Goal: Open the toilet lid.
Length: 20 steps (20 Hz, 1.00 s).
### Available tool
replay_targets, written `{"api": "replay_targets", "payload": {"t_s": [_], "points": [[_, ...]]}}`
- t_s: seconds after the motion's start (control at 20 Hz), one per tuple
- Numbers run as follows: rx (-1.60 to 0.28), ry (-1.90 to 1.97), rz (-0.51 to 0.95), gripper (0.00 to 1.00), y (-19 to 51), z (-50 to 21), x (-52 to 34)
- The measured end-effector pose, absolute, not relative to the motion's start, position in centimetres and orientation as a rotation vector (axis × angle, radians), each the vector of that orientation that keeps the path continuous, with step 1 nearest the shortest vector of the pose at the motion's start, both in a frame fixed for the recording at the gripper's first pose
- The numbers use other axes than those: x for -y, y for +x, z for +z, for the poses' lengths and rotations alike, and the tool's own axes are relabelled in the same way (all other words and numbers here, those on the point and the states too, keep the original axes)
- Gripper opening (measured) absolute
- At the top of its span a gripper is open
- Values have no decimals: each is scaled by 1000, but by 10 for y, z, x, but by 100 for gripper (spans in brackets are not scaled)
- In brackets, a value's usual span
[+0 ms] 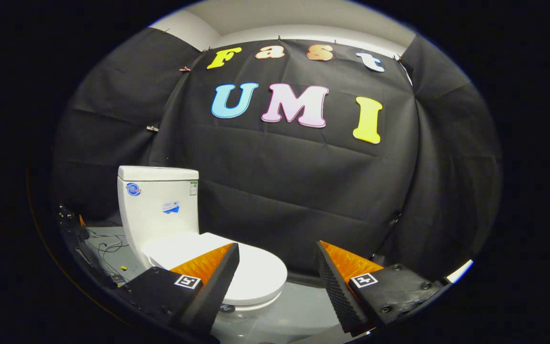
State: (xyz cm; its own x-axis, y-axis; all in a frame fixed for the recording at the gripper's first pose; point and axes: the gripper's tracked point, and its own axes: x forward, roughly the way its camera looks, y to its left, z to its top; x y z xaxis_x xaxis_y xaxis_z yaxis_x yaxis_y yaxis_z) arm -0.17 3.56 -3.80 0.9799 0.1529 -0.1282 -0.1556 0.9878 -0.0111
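A white toilet stands on the floor ahead and to the left of my fingers. Its lid point(251, 272) lies flat and closed over the bowl, and the tank point(158, 205) rises behind it with small stickers on its front. My gripper point(277, 251) is open, its two fingers spread wide with nothing between them. The left fingertip point(229, 253) overlaps the near side of the lid in the view; I cannot tell whether it touches. The lid's rounded front edge lies in the gap between the fingers, nearer the left one.
Black cloth walls close the booth behind and on both sides of the toilet. Loose cables point(105, 246) and small parts lie on the grey floor point(294, 306) to the left of the tank.
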Motion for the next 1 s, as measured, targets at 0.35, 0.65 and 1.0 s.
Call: {"api": "replay_targets", "payload": {"t_s": [0.35,0.65,1.0], "points": [[-482,251,240,98,-10,-133,-70],[-822,407,266,99,-20,-226,-94],[-1092,739,197,96,-16,-297,-114]]}}
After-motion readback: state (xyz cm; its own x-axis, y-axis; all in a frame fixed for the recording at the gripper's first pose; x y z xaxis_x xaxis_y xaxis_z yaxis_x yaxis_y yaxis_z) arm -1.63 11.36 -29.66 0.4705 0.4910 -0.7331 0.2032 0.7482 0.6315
